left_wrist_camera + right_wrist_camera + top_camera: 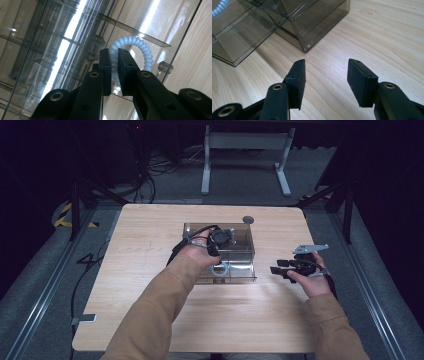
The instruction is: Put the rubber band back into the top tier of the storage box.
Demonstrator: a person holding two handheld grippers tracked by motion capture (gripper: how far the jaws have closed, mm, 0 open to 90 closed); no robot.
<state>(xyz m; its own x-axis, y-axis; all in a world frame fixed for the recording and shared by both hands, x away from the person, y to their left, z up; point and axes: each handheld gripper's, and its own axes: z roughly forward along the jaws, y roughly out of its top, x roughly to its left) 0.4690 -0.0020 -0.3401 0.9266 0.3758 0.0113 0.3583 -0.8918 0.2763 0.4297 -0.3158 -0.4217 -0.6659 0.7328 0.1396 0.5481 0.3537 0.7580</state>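
A smoky clear plastic organiser box (240,245) with dividers and a pulled-out drawer stands mid-table. My left gripper (218,255) reaches down into its near part. In the left gripper view my left gripper (113,67) is shut on a white spiral coil ring (136,43), which loops up past the pads (126,72) against the clear drawer walls. From above, the ring (220,269) shows pale in the drawer. My right gripper (280,266) rests low over the table just right of the box. It stands open (325,75) with nothing between its jaws, the box corner (304,37) ahead of it.
A small grey round disc (248,219) lies near the table's far edge behind the box. Bare wooden tabletop (150,235) stretches left of the box and along the near side. Beyond the table stand a white frame (245,150) and loose floor cables.
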